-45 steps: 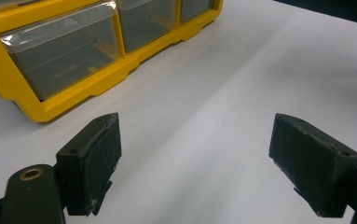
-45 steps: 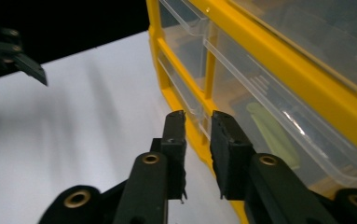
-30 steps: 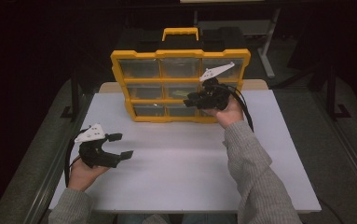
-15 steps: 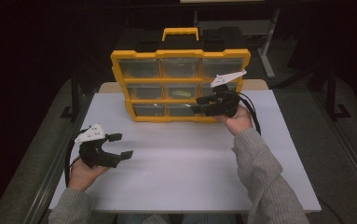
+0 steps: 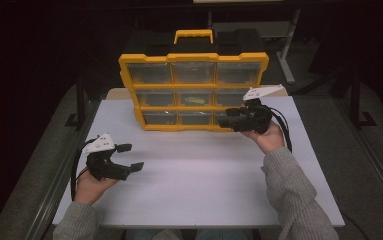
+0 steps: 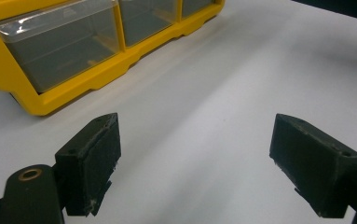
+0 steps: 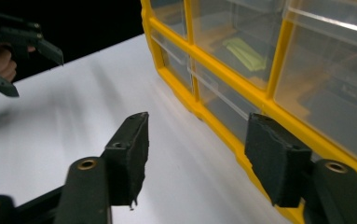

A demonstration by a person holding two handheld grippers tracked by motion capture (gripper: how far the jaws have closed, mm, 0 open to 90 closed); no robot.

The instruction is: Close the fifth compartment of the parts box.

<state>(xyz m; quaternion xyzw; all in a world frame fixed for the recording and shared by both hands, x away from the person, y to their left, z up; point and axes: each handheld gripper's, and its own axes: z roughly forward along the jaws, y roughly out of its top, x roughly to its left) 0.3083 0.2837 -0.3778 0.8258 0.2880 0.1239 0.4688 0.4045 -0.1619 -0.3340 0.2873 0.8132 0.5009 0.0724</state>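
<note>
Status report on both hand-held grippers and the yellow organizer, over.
Left hand-held gripper open, empty, over bare table. Right hand-held gripper jaws just been opening, nothing between them, at the yellow drawer organizer's lower right corner. Drawers shut. Nothing in the way.

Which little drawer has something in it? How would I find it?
Look for the big yellow organizer standing at the back of the white table. Go to its middle row, middle drawer. It holds something flat and yellow-green; none shows in the drawers around it.
</note>
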